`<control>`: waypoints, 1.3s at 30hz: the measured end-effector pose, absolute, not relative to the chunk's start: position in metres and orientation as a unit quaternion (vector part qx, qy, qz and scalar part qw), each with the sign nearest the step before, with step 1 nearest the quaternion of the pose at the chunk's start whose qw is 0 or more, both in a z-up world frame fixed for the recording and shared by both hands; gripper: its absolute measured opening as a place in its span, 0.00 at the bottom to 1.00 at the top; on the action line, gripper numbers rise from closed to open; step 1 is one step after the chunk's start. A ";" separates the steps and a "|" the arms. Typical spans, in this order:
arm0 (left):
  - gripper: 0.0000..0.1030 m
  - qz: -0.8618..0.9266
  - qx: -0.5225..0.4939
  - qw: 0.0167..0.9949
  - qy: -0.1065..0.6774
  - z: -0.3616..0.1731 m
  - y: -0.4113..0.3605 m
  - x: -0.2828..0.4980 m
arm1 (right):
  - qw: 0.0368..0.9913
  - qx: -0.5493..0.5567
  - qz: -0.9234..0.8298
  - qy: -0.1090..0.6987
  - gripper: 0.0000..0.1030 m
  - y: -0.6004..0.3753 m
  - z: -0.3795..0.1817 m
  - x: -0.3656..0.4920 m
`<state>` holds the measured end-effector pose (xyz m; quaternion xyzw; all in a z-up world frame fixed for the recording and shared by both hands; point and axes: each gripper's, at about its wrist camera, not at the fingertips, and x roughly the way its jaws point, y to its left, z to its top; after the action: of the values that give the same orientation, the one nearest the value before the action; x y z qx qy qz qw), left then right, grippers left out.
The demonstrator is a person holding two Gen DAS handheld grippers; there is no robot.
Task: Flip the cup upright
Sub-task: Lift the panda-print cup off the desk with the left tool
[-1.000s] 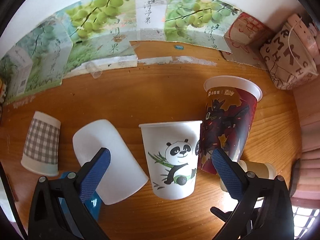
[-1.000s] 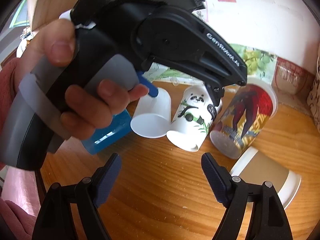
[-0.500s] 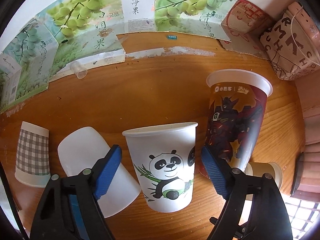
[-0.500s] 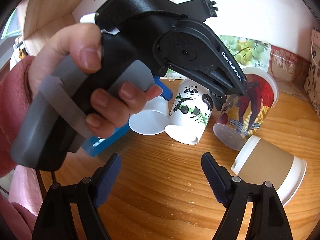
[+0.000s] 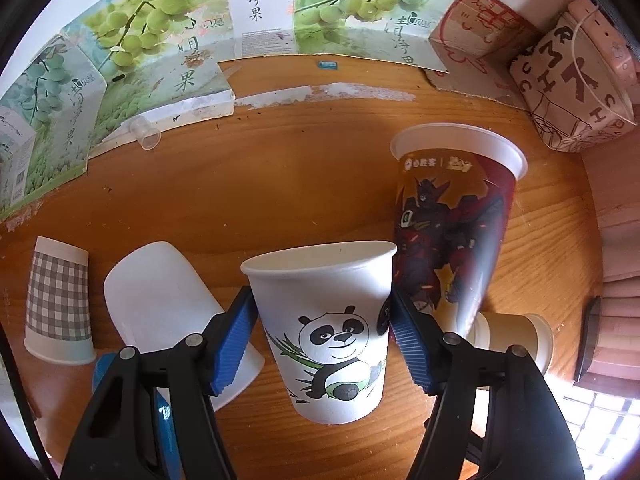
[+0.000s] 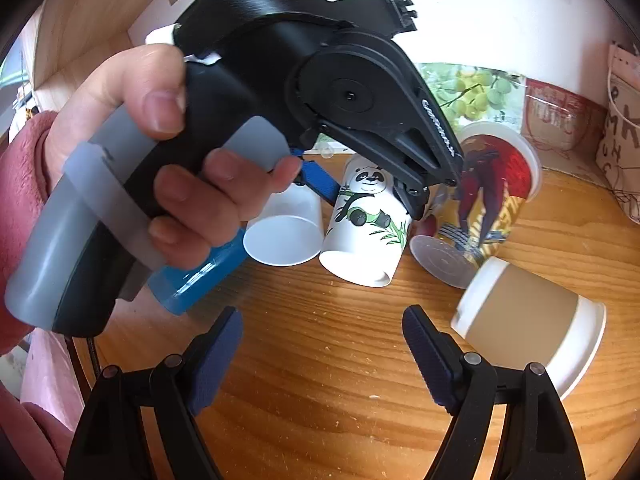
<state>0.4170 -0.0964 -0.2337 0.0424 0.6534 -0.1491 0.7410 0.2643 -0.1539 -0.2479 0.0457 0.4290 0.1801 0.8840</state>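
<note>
Both blue pads of left claw (image 5: 322, 330) pressing panda cup (image 5: 326, 332), tilted

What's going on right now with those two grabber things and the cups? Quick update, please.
Left gripper: jaws closed on the panda cup, lying on its side. Right gripper: open, empty. Crowding it: plain white cup, red robot-print cup.

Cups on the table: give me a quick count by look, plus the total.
Panda cup: 1
Plain white cup: 1
Grey checked cup: 1
Red robot-print cup: 1
Brown-sleeved cup: 1
Small clear cup: 1
Total: 6
</note>
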 end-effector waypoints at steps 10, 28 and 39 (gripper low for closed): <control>0.68 -0.140 0.046 0.745 0.651 -0.215 -0.095 0.384 | 0.896 0.026 0.161 0.413 0.80 -0.162 -0.229 0.235; 0.68 -0.121 0.039 0.744 0.656 -0.210 -0.079 0.274 | 0.899 0.029 0.161 0.407 0.80 -0.171 -0.216 0.153; 0.68 -0.114 0.007 0.733 0.670 -0.227 -0.062 0.225 | 0.895 0.041 0.131 0.424 0.80 -0.184 -0.215 0.120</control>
<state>0.2248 -0.0620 -0.2266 0.0068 0.6703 -0.1144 0.7332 0.1195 -0.1844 -0.2151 0.0412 0.4240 0.1311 0.8952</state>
